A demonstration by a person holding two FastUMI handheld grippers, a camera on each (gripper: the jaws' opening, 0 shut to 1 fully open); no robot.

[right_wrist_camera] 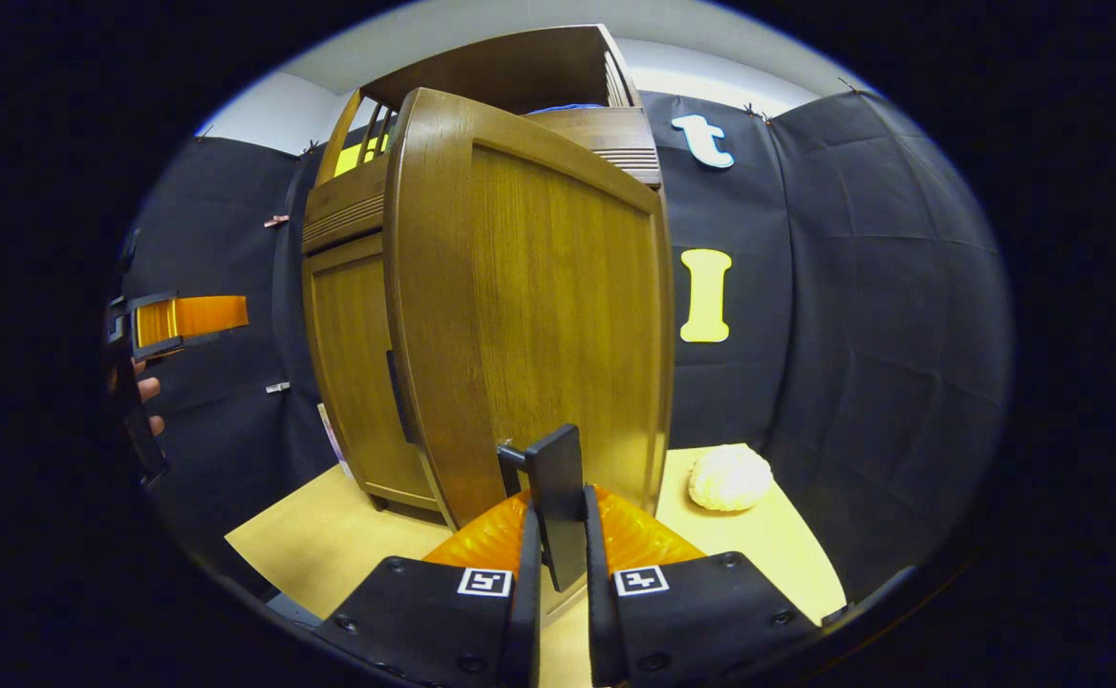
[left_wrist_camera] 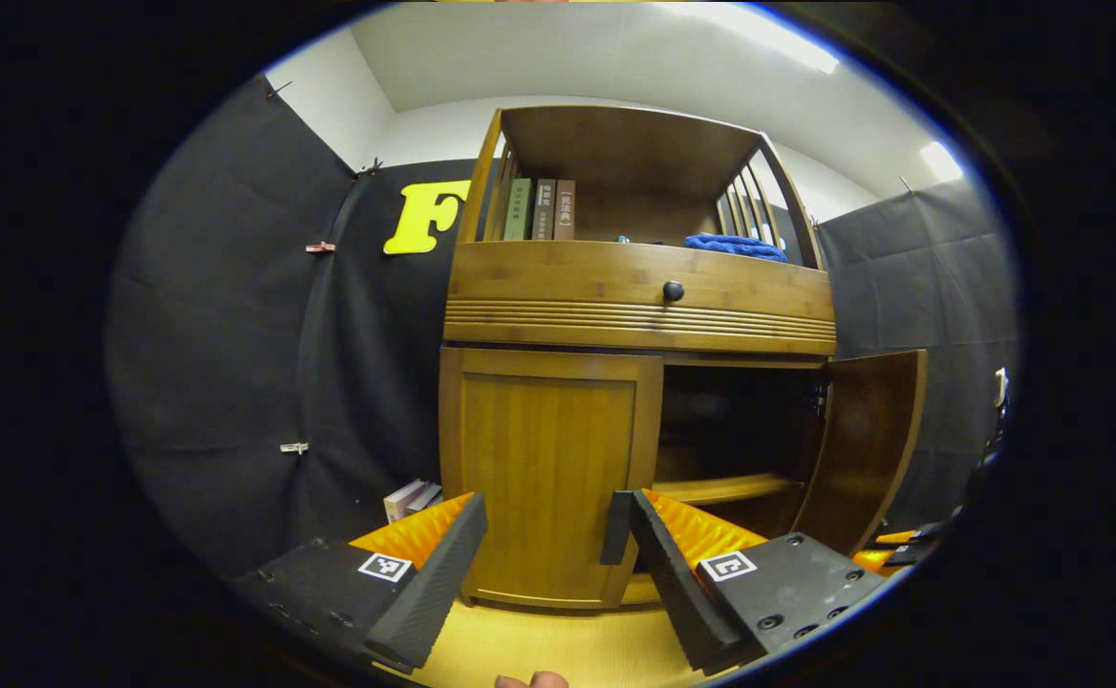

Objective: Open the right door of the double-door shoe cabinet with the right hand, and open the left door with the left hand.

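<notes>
Books (left_wrist_camera: 539, 208) and blue cloth (left_wrist_camera: 736, 246) on cabinet shelf, white lump (right_wrist_camera: 730, 478) beside right door (right_wrist_camera: 539, 306)

Black cloth (left_wrist_camera: 233, 363) hangs around me as the booth's walls, creased and clipped at the seams. Above it I see white wall (left_wrist_camera: 329, 91) and a white ceiling (left_wrist_camera: 558, 48) with bright light strips (left_wrist_camera: 787, 38). The floor (right_wrist_camera: 329, 545) is pale yellow. A white lumpy ball (right_wrist_camera: 730, 478) lies on it by the cloth in my right gripper view.
</notes>
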